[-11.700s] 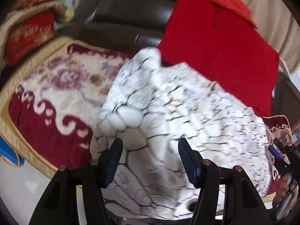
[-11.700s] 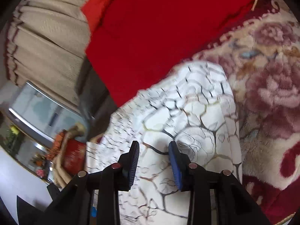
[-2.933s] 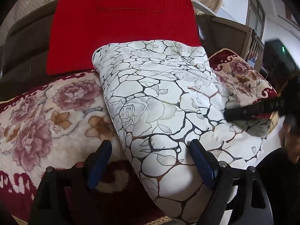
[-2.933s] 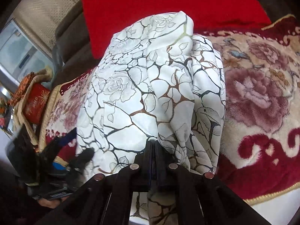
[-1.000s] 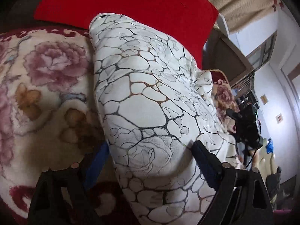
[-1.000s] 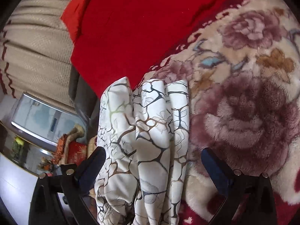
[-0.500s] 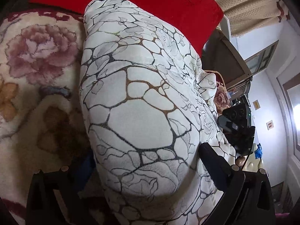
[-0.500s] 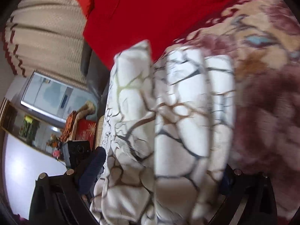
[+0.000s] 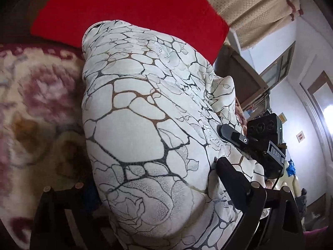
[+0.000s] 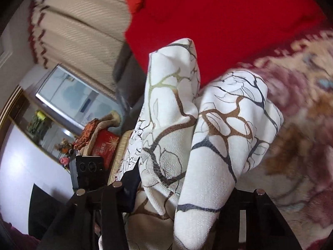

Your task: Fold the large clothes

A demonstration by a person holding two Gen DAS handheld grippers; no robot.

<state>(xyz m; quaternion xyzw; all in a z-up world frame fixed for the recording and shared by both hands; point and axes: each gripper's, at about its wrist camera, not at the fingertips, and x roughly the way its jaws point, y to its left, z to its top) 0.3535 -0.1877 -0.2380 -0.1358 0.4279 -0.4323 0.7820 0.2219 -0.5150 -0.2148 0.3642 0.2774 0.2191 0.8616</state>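
Observation:
A white garment (image 9: pixel 135 114) with a dark cracked-line and rose print lies as a thick folded bundle on a floral blanket (image 9: pixel 37 104). My left gripper (image 9: pixel 154 175) straddles its near end, jaws closing. The right finger (image 9: pixel 231 179) dents the cloth, and the left finger is hidden under it. In the right wrist view, two upright folds of the garment (image 10: pixel 229 125) fill my right gripper (image 10: pixel 185 183), whose jaws are closing on them. The garment is sharp while the blanket (image 10: pixel 301 135) is blurred. The right gripper (image 9: pixel 231 133) also shows at the bundle's far side.
A red cushion (image 9: pixel 129 10) leans on the dark sofa back behind the bundle. Beige curtains (image 10: pixel 72 20) hang behind. A red box (image 10: pixel 104 145) sits at the sofa's far end. The other gripper's black body (image 10: pixel 87 170) shows low on the left.
The right jaws have narrowed from wide apart to pinching the garment's folds, and that view has rolled. The left gripper has risen a little, with the bundle still between its fingers.

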